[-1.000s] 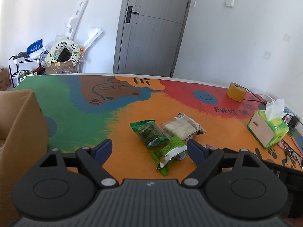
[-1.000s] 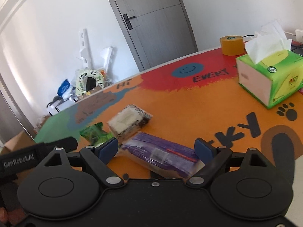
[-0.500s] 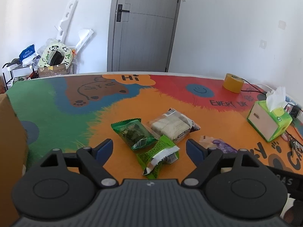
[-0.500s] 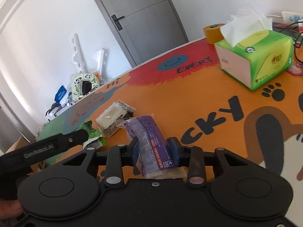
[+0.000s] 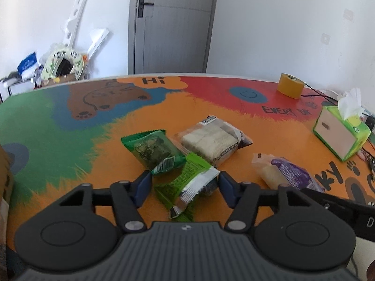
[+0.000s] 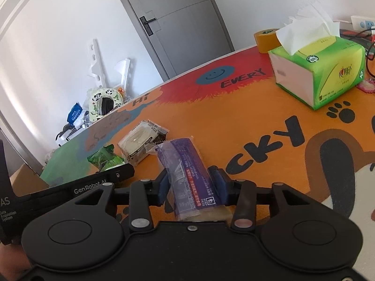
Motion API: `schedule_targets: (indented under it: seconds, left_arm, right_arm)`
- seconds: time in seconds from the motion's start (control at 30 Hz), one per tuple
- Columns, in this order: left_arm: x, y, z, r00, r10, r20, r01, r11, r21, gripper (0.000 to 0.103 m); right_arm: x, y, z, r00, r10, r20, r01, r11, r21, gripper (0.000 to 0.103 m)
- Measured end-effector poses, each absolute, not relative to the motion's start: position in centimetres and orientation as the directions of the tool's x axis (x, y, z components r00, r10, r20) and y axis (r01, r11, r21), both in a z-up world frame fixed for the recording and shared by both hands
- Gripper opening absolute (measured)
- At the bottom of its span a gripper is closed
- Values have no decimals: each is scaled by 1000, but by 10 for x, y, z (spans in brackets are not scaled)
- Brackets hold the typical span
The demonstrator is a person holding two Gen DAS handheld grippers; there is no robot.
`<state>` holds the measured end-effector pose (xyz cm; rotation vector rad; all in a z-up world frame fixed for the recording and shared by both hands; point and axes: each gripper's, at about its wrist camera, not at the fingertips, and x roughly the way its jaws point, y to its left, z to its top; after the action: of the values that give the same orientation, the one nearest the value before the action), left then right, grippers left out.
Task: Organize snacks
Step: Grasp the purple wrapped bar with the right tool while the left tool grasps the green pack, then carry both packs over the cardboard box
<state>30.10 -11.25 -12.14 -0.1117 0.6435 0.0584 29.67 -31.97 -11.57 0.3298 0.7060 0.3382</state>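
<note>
My right gripper (image 6: 191, 182) is shut on a purple snack pack (image 6: 185, 171), which also shows in the left wrist view (image 5: 288, 173). My left gripper (image 5: 184, 183) is open, its blue pads on either side of a light green snack pack (image 5: 187, 185) lying on the table. A dark green snack pack (image 5: 153, 149) lies just beyond it, and a clear pack of white cake (image 5: 211, 140) sits to its right. Those two packs also show in the right wrist view, the dark green pack (image 6: 105, 159) and the cake pack (image 6: 140, 142).
A colourful mat (image 5: 70, 121) covers the table. A green tissue box (image 6: 318, 70) and a yellow tape roll (image 5: 290, 88) stand at the far right. A cardboard box edge (image 5: 4, 178) is at the left. Clutter sits by the wall beyond the table.
My right gripper closed on the purple pack and now holds it. My left gripper moved forward and its fingers narrowed around the light green pack.
</note>
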Motion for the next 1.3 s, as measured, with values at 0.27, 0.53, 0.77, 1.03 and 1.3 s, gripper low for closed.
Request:
schedule_targets:
  seconds: [0.27, 0.53, 0.77, 1.03, 1.3]
  left_arm:
    - [283, -110, -119, 801, -14, -598, -72, 990, -120, 40]
    - [254, -107, -108, 810, -44, -585, -62, 985, -160, 32]
    - [230, -106, -99, 819, -70, -569, -47, 981, -187, 31]
    - [205, -103, -82, 842, -82, -533, -35, 978, -205, 31]
    - [187, -88, -59, 873, -61, -484, -51, 975, -216, 31]
  right_arm:
    - [284, -317, -115, 704, 439, -558, -217, 882, 419, 33]
    - [265, -315, -110, 706, 453, -544, -214, 870, 445, 29]
    - [248, -317, -105, 719, 450, -530, -205, 866, 457, 29]
    - [233, -316, -96, 731, 467, -497, -224, 853, 472, 28]
    - [227, -299, -78, 738, 500, -453, -278, 837, 472, 28]
